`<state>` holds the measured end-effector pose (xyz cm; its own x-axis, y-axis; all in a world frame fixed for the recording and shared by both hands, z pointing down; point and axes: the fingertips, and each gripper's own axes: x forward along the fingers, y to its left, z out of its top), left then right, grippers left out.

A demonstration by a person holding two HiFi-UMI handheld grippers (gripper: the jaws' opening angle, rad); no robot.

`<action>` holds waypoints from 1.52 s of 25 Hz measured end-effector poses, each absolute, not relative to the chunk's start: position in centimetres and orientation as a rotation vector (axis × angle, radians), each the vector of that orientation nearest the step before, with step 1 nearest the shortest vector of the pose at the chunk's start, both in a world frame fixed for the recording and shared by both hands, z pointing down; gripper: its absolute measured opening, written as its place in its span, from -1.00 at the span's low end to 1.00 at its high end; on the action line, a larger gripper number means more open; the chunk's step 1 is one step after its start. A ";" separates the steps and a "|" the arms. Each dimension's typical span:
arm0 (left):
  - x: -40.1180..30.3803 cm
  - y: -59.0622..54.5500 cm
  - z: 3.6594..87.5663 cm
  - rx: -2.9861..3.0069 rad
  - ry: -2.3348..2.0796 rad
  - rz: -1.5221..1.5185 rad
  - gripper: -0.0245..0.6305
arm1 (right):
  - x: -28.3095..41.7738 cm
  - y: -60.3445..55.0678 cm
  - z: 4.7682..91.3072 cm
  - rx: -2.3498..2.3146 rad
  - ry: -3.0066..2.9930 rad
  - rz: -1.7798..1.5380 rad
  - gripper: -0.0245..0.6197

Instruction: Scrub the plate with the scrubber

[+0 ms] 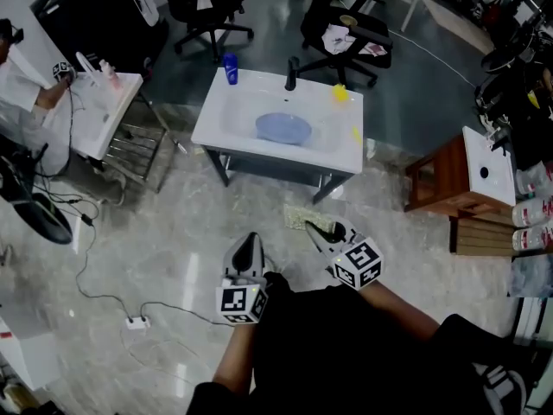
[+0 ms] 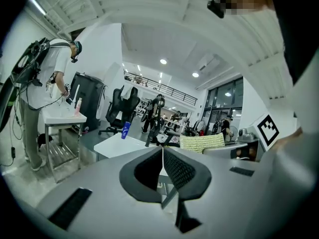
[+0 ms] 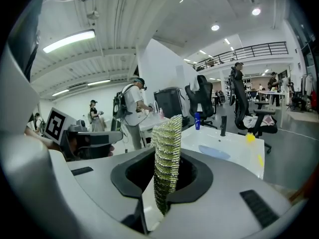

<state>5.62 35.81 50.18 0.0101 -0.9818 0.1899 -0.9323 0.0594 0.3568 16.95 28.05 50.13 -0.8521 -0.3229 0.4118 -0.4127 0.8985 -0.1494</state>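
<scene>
A light blue plate (image 1: pixel 283 128) lies in the basin of a white sink table (image 1: pixel 350 150), some way ahead of both grippers; it also shows as the plate (image 3: pixel 214 152) in the right gripper view. My right gripper (image 1: pixel 318 229) is shut on a yellow-green mesh scrubber (image 1: pixel 301 217), which stands upright between its jaws as the scrubber (image 3: pixel 167 156). My left gripper (image 1: pixel 251 239) is beside it, held over the floor. Its jaws (image 2: pixel 162 151) are shut with nothing between them. Both are short of the table's near edge.
On the sink table stand a blue bottle (image 1: pixel 230 67), a black faucet (image 1: pixel 293 73) and a yellow item (image 1: pixel 340 92). A person works at another white table (image 1: pixel 108 111) on the left. A wooden stool (image 1: pixel 449 180) stands right, office chairs (image 1: pixel 346 37) behind, and a power strip (image 1: pixel 136 322) lies on the floor.
</scene>
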 end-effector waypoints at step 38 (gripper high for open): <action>-5.6 10.7 59.7 1.798 -1.704 -0.074 -0.91 | 10.7 3.1 53.3 0.813 -2.675 0.585 -0.73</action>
